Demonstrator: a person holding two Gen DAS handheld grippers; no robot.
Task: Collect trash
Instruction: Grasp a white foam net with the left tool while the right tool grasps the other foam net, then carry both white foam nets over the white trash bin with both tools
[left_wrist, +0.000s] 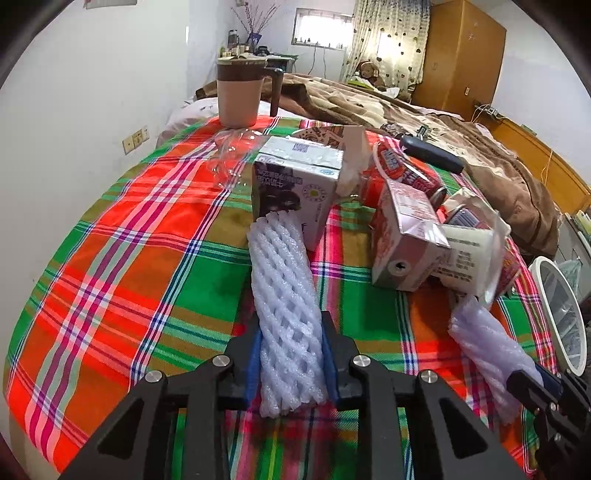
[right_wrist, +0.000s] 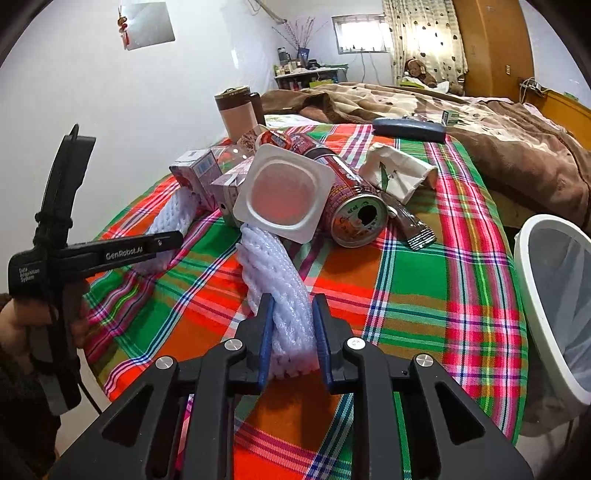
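Observation:
My left gripper (left_wrist: 291, 354) is shut on a white foam net sleeve (left_wrist: 284, 302) that reaches forward to a purple milk carton (left_wrist: 295, 184). My right gripper (right_wrist: 293, 339) is shut on a second white foam net sleeve (right_wrist: 273, 273), also seen in the left wrist view (left_wrist: 487, 362). The left gripper also shows in the right wrist view (right_wrist: 162, 243) with its sleeve (right_wrist: 173, 214). The trash pile holds a red carton (left_wrist: 402, 236), a yogurt cup (right_wrist: 284, 192), a drink can (right_wrist: 351, 206) and a crumpled paper cup (right_wrist: 399, 177). A white bin (right_wrist: 532, 295) stands at the right.
The table wears a plaid cloth (left_wrist: 140, 258). A brown lidded mug (left_wrist: 240, 92) stands at its far edge, with a dark case (right_wrist: 408, 129) to the right. A bed with a brown blanket (right_wrist: 480, 125) lies behind. A wall is on the left.

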